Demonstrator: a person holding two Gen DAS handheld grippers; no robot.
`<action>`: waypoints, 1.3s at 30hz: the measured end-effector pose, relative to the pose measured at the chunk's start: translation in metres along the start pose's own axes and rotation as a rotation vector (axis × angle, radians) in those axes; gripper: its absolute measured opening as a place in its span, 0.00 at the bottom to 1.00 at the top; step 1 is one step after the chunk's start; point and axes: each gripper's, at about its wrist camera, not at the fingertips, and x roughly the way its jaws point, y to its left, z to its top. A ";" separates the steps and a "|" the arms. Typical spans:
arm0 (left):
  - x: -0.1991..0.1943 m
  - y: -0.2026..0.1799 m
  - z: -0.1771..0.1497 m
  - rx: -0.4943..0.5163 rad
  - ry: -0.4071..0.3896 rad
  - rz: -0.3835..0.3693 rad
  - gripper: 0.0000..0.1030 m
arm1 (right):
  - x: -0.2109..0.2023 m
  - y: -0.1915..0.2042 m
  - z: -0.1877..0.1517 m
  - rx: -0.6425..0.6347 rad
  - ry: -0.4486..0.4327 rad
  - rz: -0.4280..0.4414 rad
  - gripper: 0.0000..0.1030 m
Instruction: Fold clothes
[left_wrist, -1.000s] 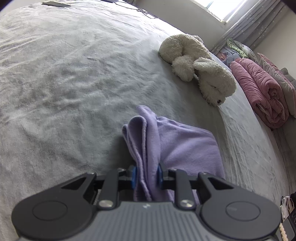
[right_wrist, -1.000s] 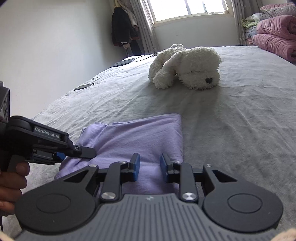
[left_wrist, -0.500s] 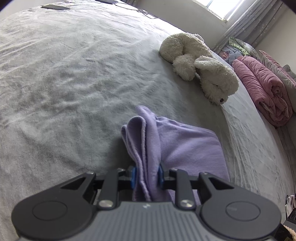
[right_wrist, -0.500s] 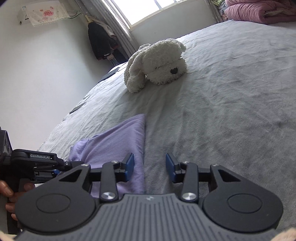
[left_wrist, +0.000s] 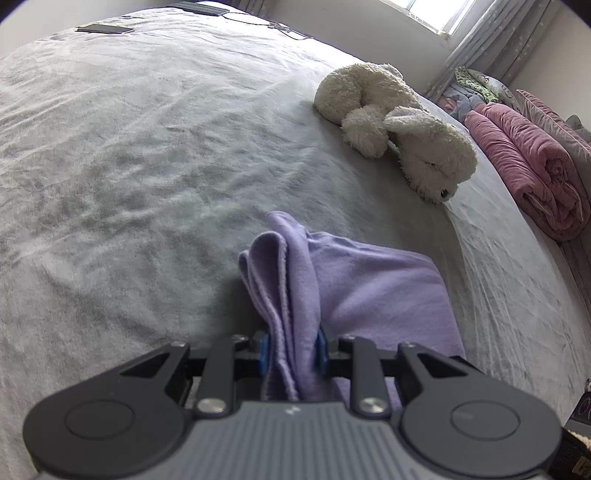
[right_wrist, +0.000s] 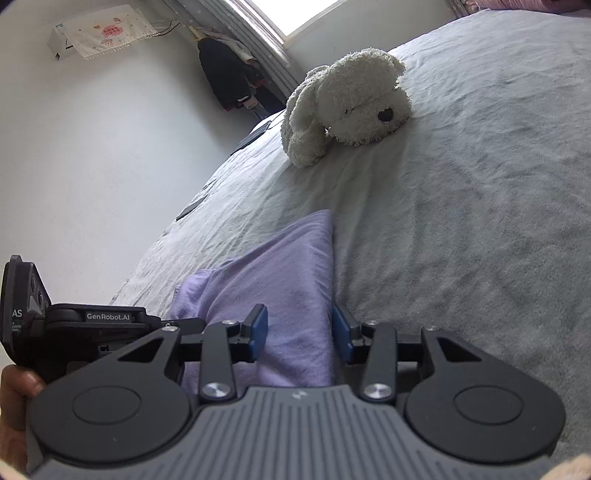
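Observation:
A folded lilac garment (left_wrist: 373, 288) lies on the grey bed (left_wrist: 129, 155). My left gripper (left_wrist: 292, 350) is shut on a bunched, layered edge of it, and the pinched fabric stands up in a ridge between the blue pads. In the right wrist view the same lilac garment (right_wrist: 280, 273) lies flat, its right edge running between the fingers of my right gripper (right_wrist: 298, 332), which stands open above it. The left gripper (right_wrist: 110, 317) shows at the left of that view, with a person's hand (right_wrist: 18, 387) holding it.
A white plush dog (left_wrist: 399, 125) lies farther up the bed (right_wrist: 480, 221), seen in the right wrist view as the plush dog (right_wrist: 351, 107). Rolled pink quilts (left_wrist: 532, 166) sit at the bed's right side. A dark phone (left_wrist: 105, 28) lies at the far edge.
My right gripper has opened wider and swung right and tilted, so the garment's right edge now lies between its fingers. The left gripper has kept its hold and barely moved.

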 end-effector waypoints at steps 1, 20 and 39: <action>0.000 0.000 0.000 0.003 0.000 0.002 0.24 | 0.001 -0.001 0.000 0.011 0.003 0.014 0.43; 0.000 -0.017 -0.004 0.116 -0.023 0.075 0.24 | 0.016 -0.005 0.006 0.048 0.036 0.084 0.38; -0.002 -0.039 -0.014 0.264 -0.070 0.180 0.25 | 0.018 0.011 -0.002 -0.074 -0.001 -0.035 0.22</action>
